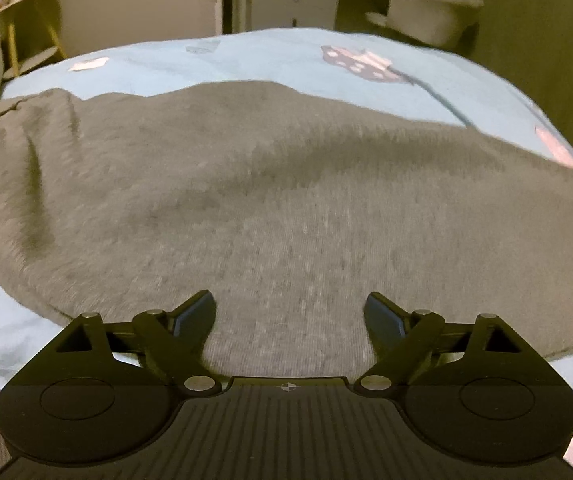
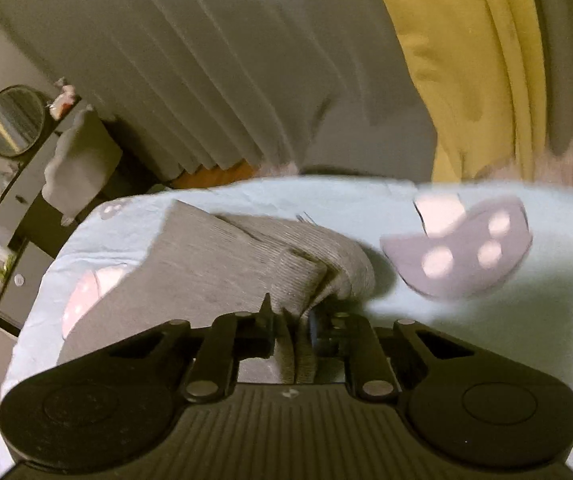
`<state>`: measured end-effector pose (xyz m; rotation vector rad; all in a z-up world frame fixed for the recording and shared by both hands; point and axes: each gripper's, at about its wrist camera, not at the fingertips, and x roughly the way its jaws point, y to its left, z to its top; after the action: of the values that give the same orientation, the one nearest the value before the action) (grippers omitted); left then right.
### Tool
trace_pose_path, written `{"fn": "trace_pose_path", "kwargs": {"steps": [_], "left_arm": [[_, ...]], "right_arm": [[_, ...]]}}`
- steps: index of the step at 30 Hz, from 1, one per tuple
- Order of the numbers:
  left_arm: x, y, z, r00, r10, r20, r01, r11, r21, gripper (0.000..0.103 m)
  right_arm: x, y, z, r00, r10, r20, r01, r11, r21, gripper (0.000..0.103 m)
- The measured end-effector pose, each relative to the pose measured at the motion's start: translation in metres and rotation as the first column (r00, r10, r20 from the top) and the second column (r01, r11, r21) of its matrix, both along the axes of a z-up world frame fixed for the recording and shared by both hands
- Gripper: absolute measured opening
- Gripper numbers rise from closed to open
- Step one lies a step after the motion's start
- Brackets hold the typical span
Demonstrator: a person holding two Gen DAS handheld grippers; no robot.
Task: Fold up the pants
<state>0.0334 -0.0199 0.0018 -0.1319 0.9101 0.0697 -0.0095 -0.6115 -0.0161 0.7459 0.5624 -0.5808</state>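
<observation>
Left gripper (image 1: pixel 290 308): spread wide, holding nothing, poised over grey pants (image 1: pixel 270 200) stretching ahead and to both sides across light blue bedsheet (image 1: pixel 270 56). Right gripper (image 2: pixel 292 316): clamped onto bunched ribbed edge of pants (image 2: pixel 222 264), fabric extending forward-left over bedsheet (image 2: pixel 466 340).

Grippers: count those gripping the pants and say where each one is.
1. The right gripper pinches the gray pants at a bunched edge; the left gripper is open above the fabric.

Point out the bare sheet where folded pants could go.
Sheet is bare beyond the pants' far edge, and right of their bunched end, around the spotted print. The middle is taken by pants.
</observation>
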Motion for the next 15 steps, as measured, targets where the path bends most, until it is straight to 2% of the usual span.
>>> {"fn": "trace_pose_path", "kwargs": {"steps": [2,4,5,7,9,12,14,15], "left_arm": [[-0.001,0.006,0.000,1.000,0.024,0.001,-0.023,0.999,-0.026,0.089],[-0.001,0.011,0.000,0.999,0.033,0.003,-0.032,0.998,-0.051,0.089],[-0.002,0.012,0.000,0.999,0.033,0.008,-0.032,0.998,-0.057,0.089],[-0.004,0.013,0.000,0.999,0.031,0.013,-0.030,0.997,-0.065,0.089],[-0.006,0.014,0.001,0.999,0.031,0.019,-0.030,0.997,-0.077,0.089],[-0.010,0.019,0.003,0.999,0.034,0.031,-0.031,0.993,-0.116,0.089],[-0.012,0.024,0.003,0.998,0.043,0.035,-0.037,0.989,-0.145,0.089],[-0.012,0.026,0.003,0.998,0.046,0.037,-0.039,0.987,-0.156,0.089]], "right_arm": [[0.006,0.020,0.025,0.998,0.057,0.024,-0.054,0.994,-0.099,0.012],[0.015,0.051,0.053,0.986,0.162,0.047,-0.150,0.969,-0.197,0.007],[0.020,0.068,0.065,0.974,0.220,0.052,-0.202,0.950,-0.236,0.007],[0.030,0.111,0.084,0.928,0.369,0.057,-0.339,0.896,-0.288,0.007],[0.038,0.160,0.093,0.862,0.505,0.026,-0.469,0.818,-0.334,0.007],[0.044,0.234,0.086,0.730,0.683,-0.022,-0.647,0.680,-0.344,0.007],[0.043,0.286,0.070,0.605,0.791,-0.088,-0.764,0.545,-0.347,0.007],[0.041,0.306,0.061,0.558,0.822,-0.117,-0.799,0.493,-0.344,0.007]]}}
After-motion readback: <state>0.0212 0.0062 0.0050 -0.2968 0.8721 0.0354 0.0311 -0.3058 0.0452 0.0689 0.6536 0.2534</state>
